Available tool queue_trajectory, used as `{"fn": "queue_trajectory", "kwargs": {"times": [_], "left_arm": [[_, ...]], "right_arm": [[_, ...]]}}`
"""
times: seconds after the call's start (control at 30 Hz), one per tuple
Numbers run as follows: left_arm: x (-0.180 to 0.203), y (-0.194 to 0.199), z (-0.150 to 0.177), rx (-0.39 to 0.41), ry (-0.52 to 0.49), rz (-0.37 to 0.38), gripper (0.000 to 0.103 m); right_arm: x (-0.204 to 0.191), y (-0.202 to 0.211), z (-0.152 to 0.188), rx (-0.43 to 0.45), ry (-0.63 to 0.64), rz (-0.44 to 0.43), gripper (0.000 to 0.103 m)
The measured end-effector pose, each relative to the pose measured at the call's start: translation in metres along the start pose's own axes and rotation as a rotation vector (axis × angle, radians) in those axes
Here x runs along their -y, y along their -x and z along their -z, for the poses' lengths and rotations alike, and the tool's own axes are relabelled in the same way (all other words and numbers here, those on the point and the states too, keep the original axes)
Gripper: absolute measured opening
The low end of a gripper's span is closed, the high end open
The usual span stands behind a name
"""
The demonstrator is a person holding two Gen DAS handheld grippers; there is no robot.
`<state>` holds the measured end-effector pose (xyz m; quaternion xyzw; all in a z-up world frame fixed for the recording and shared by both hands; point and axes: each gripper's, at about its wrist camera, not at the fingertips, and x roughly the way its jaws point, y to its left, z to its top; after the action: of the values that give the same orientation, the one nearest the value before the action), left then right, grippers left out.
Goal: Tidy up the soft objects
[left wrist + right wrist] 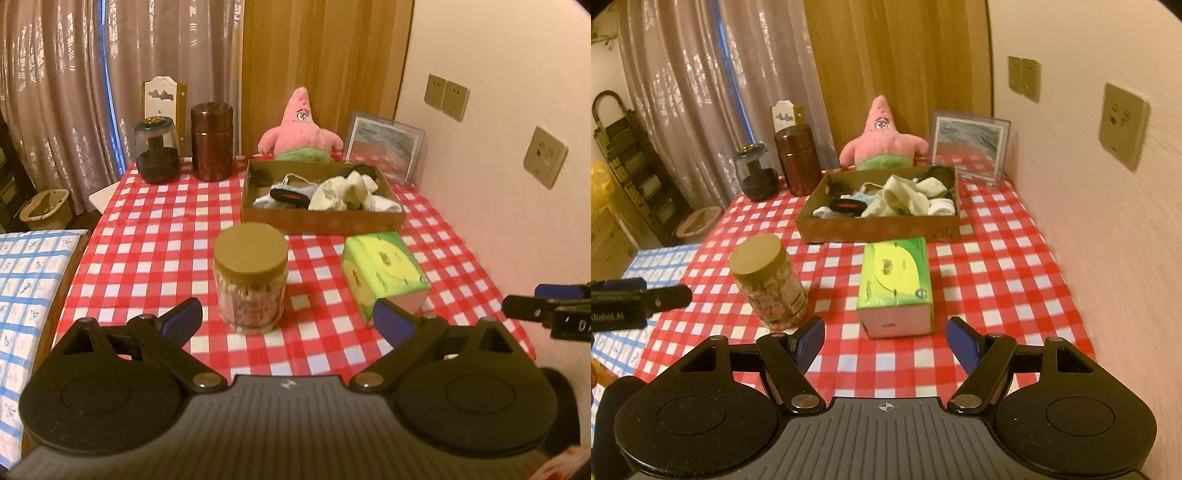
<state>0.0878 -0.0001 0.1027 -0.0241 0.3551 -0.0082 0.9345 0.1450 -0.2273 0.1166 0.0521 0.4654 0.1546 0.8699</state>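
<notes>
Nearest, at six o'clock in the left wrist view: left hand-held gripper [288, 319], blue pads spread wide apart, gripping nothing, hung above the red-checked tabletop [155, 236]; likewise in the right wrist view, right hand-held gripper [886, 343], pads parted, nothing between them; its dark finger seen also at three o'clock in the left view.

Just past the left pads, toward twelve o'clock: clear jar with a tan lid [251, 273], upright, filled with pale bits; at two o'clock from it, near but apart, a green tissue box [384, 269], lying flat, straight ahead of the right gripper in the right wrist view.

Farther on, at twelve o'clock: shallow cardboard box [321, 221], holding the soft things: cream cloth [347, 192] bunched at the right side, white and pale blue fabric beside it, a dark oval item with a red mark [290, 194] near the middle; exact count of pieces not discernible.

Behind the box, touching or nearly touching its far wall: pink starfish plush [299, 129], upright, outside the box; at its three o'clock a framed picture [384, 144] leaning by the wall; at its nine o'clock a brown canister [212, 142] and a dark glass-domed container [157, 151], both upright; curtains [74, 92] beyond.
</notes>
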Motion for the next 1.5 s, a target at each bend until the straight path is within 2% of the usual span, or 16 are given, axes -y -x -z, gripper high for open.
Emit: {"fn": "queue_trajectory", "kwargs": {"times": [0.13, 0.27, 0.47, 1.5], "left_arm": [[0.007, 0.002, 0.013, -0.017, -0.004, 0.001, 0.099], [0.01, 0.002, 0.021, -0.026, -0.018, -0.033, 0.099], [0.01, 0.003, 0.03, -0.033, -0.004, -0.046, 0.099], [0.016, -0.002, 0.034, -0.052, 0.008, -0.023, 0.099]], "right_arm": [[0.003, 0.009, 0.012, 0.008, -0.009, 0.021, 0.073], [0.005, 0.011, 0.024, 0.003, -0.014, 0.038, 0.073], [0.001, 0.006, 0.03, -0.014, -0.02, 0.019, 0.073], [-0.009, -0.005, 0.036, -0.036, -0.014, 0.011, 0.073]]}}
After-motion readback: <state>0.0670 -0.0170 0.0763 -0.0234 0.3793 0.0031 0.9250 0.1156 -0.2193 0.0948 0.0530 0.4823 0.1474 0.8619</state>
